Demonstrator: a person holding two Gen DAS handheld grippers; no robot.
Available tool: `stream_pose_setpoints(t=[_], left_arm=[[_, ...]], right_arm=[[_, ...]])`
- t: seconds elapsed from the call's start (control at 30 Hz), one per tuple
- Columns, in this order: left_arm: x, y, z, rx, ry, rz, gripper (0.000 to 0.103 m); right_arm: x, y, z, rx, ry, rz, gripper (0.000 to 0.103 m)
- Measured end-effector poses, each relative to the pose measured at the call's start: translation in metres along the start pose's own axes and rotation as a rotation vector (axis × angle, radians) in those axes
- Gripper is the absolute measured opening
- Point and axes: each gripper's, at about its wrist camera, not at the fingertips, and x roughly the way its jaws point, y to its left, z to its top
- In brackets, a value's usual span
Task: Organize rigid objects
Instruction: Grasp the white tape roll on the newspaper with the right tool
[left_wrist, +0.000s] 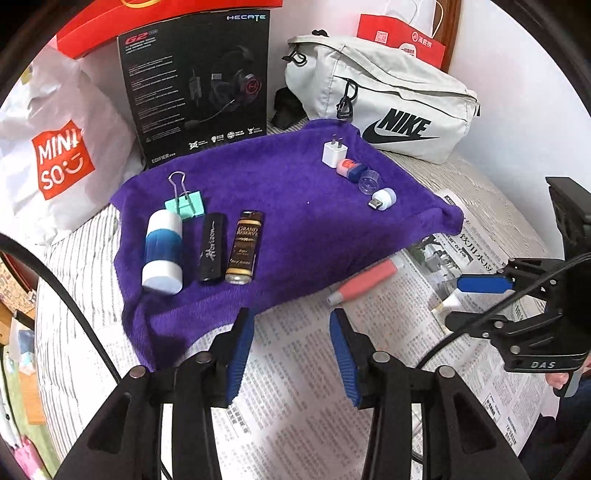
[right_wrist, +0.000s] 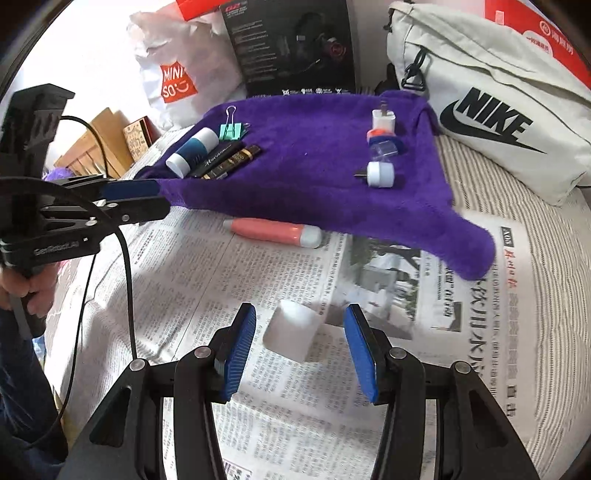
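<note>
A purple towel (left_wrist: 295, 221) lies over newspaper (left_wrist: 314, 369). On its left stand in a row a white-and-blue cylinder (left_wrist: 162, 254), a black tube (left_wrist: 212, 247) and a brown bottle (left_wrist: 245, 247), with a mint binder clip (left_wrist: 184, 206) behind. On its right lie a white plug (left_wrist: 335, 151), a pink-and-blue piece (left_wrist: 351, 168), a clear cap (left_wrist: 369, 181) and a white USB light (left_wrist: 384, 197). A pink tube (right_wrist: 273, 230) rests on the paper. My left gripper (left_wrist: 291, 317) hangs open and empty over the towel's near edge. My right gripper (right_wrist: 301, 310) is open around a white block (right_wrist: 291, 328), with gaps on both sides.
A white Nike bag (left_wrist: 388, 103), a black headset box (left_wrist: 199, 85) and a Miniso bag (left_wrist: 59, 147) line the back. Striped bedding (right_wrist: 517, 206) surrounds the newspaper. A cable (right_wrist: 125, 266) trails from the left gripper (right_wrist: 162, 199). A person's hand (right_wrist: 22, 291) holds its handle.
</note>
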Motion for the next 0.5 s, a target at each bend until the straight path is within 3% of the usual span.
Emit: stream_pose_setpoints(t=[0.37,0.5], left_arm=[[0.005,-0.002,-0.006,0.004,0.013,-0.010,0.043],[0.011,-0.007,-0.004,0.031,0.020,-0.023,0.043]], right_arm=[[0.012,-0.010,-0.007,-0.002,0.034,-0.070,0.047],[0.015,-0.010,-0.006,-0.027,0.015,-0.072,0.031]])
